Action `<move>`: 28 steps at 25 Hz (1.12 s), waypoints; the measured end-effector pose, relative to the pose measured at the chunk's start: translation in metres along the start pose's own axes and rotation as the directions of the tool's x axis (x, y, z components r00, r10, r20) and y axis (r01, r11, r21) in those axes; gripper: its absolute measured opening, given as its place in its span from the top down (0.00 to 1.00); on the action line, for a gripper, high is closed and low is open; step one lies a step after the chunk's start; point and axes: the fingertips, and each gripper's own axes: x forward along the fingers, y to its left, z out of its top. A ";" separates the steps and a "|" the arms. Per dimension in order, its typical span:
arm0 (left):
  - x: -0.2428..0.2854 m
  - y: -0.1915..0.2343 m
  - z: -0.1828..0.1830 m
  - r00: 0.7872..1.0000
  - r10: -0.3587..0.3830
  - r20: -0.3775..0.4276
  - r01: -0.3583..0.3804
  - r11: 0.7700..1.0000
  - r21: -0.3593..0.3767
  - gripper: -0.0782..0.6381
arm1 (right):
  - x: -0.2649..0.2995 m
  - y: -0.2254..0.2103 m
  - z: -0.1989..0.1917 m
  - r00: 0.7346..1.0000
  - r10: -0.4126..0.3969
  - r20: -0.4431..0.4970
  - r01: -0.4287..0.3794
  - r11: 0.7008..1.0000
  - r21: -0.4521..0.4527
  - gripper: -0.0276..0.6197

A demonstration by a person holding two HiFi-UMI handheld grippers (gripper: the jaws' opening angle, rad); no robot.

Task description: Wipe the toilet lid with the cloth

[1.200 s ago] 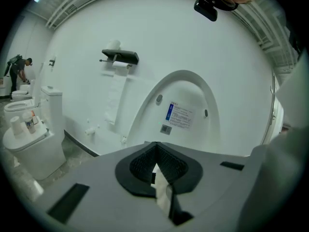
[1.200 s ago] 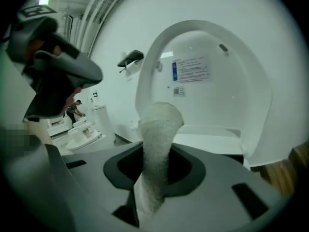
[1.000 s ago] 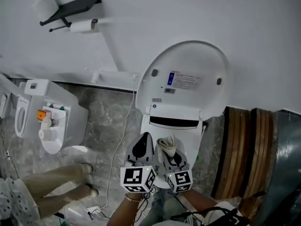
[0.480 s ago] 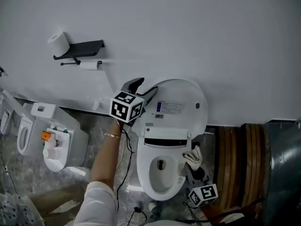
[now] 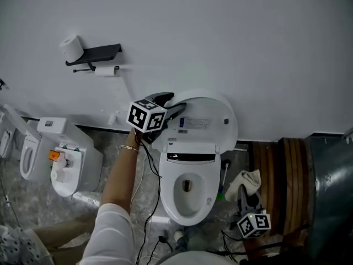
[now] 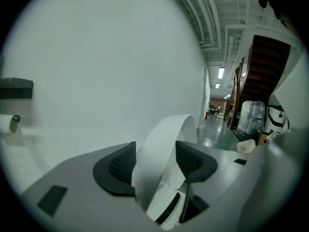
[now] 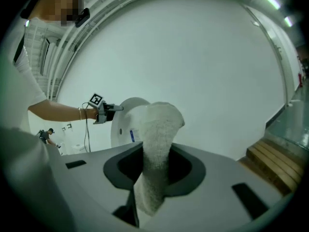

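The left claw (image 5: pixel 170 104) is pointing at the raised toilet lid (image 5: pixel 212 120). Its jaws have just been opening and are now standing spread wide. The lid's left rim is running up between the two black pads (image 6: pixel 118 166), which are flanking it on either side. Whether they are touching it cannot be told. Behind this claw, a bare forearm (image 5: pixel 118 175) wearing a thin bracelet is stretching up from the lower part of the head view. Up and to the left of the claw, a dark toilet paper holder (image 5: pixel 94 54) is hanging on the white wall (image 5: pixel 231 37).

The right claw (image 5: pixel 245 199) is hovering low, well apart from the lid, with its jaws pressed together on the cloth (image 5: pixel 246 182). The pale, nubbly cloth is sticking up past the jaw tips in a folded bunch. Just to this claw's left, the open toilet bowl (image 5: pixel 187 189) is sitting below the lid. The wooden steps (image 5: pixel 281 186) are lying to its right. Seen from the right claw, the lid is standing ahead and slightly left, beyond the cloth, with the left claw at its far edge.
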 end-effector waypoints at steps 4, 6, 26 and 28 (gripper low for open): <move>-0.050 -0.069 -0.027 0.991 -0.103 -0.081 0.110 0.991 0.080 0.50 | -0.041 -0.006 0.027 0.997 -0.027 0.074 0.024 0.999 0.038 0.80; -0.075 -0.108 -0.051 0.974 -0.141 -0.178 0.171 0.971 0.168 0.50 | -0.063 -0.001 0.038 0.994 -0.026 0.105 0.022 0.999 0.039 0.80; -0.190 -0.331 -0.437 0.867 -0.156 -0.474 0.271 0.945 0.185 0.53 | -0.146 0.048 -0.105 0.995 0.048 -0.084 -0.047 0.999 0.010 0.80; -0.185 -0.334 -0.473 0.871 -0.109 -0.480 0.228 0.954 0.197 0.53 | -0.131 0.055 -0.121 0.991 0.080 -0.104 -0.079 0.997 0.010 0.80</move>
